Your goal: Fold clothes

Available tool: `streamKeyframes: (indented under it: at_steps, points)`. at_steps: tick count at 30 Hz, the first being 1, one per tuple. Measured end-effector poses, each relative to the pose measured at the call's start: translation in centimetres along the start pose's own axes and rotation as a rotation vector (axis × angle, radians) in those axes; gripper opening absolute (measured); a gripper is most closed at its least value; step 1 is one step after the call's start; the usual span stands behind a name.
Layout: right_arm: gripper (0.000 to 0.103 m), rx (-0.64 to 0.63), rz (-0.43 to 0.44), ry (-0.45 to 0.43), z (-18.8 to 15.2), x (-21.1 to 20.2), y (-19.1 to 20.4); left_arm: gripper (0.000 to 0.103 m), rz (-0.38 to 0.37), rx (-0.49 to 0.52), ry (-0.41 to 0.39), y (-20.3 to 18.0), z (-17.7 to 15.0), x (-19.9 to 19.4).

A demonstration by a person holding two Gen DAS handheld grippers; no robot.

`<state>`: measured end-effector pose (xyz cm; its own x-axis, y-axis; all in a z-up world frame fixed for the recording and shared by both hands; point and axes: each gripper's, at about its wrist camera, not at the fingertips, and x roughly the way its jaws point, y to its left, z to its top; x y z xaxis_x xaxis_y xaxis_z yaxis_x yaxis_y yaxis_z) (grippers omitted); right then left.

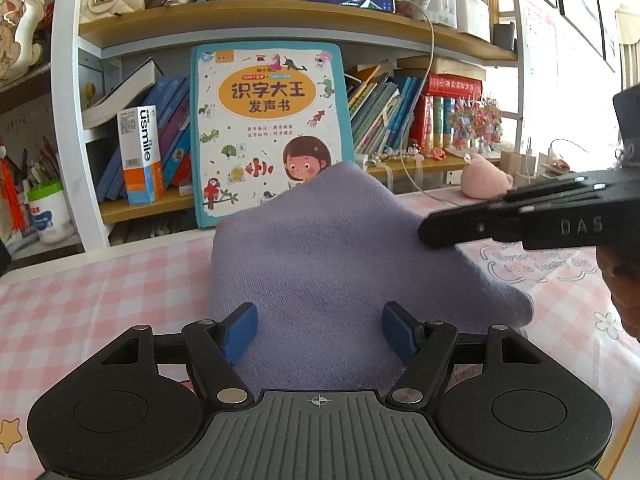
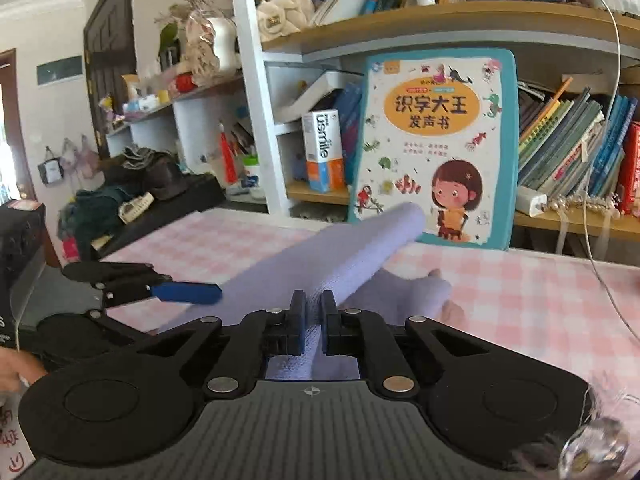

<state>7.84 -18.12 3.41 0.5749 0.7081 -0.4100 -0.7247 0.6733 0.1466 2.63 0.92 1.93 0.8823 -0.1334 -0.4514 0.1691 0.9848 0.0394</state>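
The right tool [image 2: 314, 322] pinches the lavender knit garment [image 1: 320, 248] above the pink-checked table [image 1: 100, 280]; the left tool [image 1: 320, 330] gapes wide, holding nothing.

Upright book [image 1: 269, 132] behind bare tablecloth [image 1: 100, 292]

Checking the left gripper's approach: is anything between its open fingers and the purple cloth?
Nothing visible. The left gripper is open with the purple cloth directly between its fingers; the right gripper already pinches a fold.

"usmile" on box [image 1: 140, 155]; "识字大王 发声书" on book [image 1: 268, 128]; "DAS" on right tool [image 1: 424, 236].
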Motion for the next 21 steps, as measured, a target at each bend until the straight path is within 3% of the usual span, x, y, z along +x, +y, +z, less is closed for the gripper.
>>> streamKeyframes:
  at_steps: [3, 6, 10, 11, 13, 16, 18, 21]
  points:
    - [0.007, -0.016, -0.07, 0.13, -1.0, 2.3, -0.8, 0.072, 0.004, 0.01, 0.001, -0.2, 0.1, 0.1]
    - [0.007, -0.044, -0.089, 0.138, -1.2, 2.6, -0.3, 0.073, 0.01, 0.015, 0.001, -0.4, 0.1, 0.1]
    - [0.009, 0.078, -0.066, 0.116, -1.2, 2.0, -2.1, 0.073, 0.014, -0.008, -0.008, -0.1, 0.3, -0.4]
    - [0.013, 0.108, -0.06, 0.111, -1.2, 1.9, -2.6, 0.073, 0.017, -0.02, -0.022, 0.1, 0.5, -0.8]
    - [0.041, 0.169, -0.047, 0.099, -1.1, 1.7, -3.5, 0.08, 0.033, -0.042, -0.049, 0.9, 0.8, -1.5]
    - [0.063, 0.26, -0.029, 0.083, -1.1, 1.3, -4.9, 0.087, 0.059, -0.085, -0.077, 2.3, 1.3, -2.1]
    - [0.07, 0.321, -0.017, 0.071, -1.1, 1.0, -5.8, 0.09, 0.07, -0.15, -0.063, 3.9, 1.7, -1.9]
    - [0.07, 0.409, 0.001, 0.06, -1.1, 0.7, -7.1, 0.09, 0.066, -0.264, -0.007, 6.3, 1.9, -0.7]
